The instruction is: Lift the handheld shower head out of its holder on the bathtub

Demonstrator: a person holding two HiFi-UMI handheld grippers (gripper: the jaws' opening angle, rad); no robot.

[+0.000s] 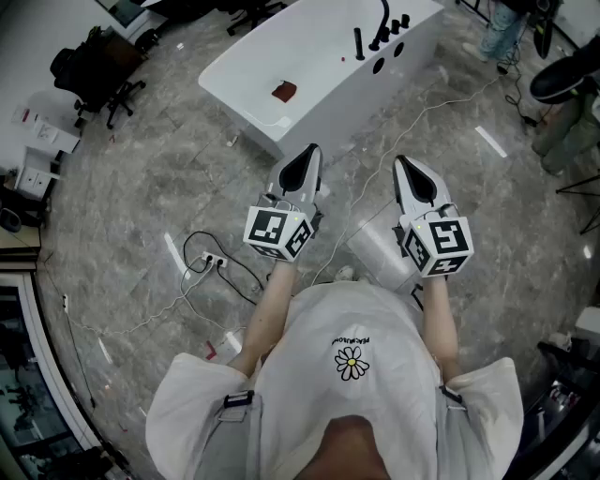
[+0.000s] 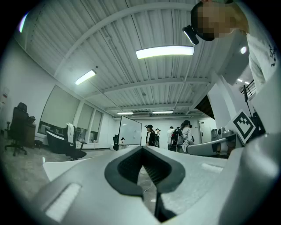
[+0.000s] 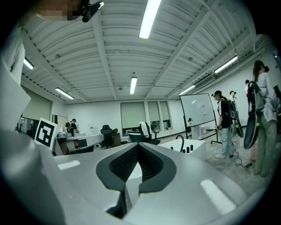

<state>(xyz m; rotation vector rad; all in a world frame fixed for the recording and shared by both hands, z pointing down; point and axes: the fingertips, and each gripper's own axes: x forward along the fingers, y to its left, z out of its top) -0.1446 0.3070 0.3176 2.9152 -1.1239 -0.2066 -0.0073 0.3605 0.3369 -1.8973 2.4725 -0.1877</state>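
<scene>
A white bathtub (image 1: 246,54) stands on the grey floor ahead of me in the head view. Black fittings sit on its far rim: a curved tap (image 1: 384,17) and, beside it, a short upright black piece (image 1: 358,43) that may be the handheld shower head. The right gripper view shows the tub (image 3: 198,147) and tap (image 3: 180,142) small and far off. My left gripper (image 1: 310,154) and right gripper (image 1: 405,165) are held side by side at chest height, well short of the tub. Both are shut and hold nothing (image 2: 142,150) (image 3: 137,147).
A small red thing (image 1: 283,91) lies inside the tub. Cables and a power strip (image 1: 202,266) trail over the floor at my left, and a white cylinder (image 1: 379,253) lies near my feet. Office chairs (image 1: 98,67) stand at the far left; people (image 1: 506,28) stand beyond the tub.
</scene>
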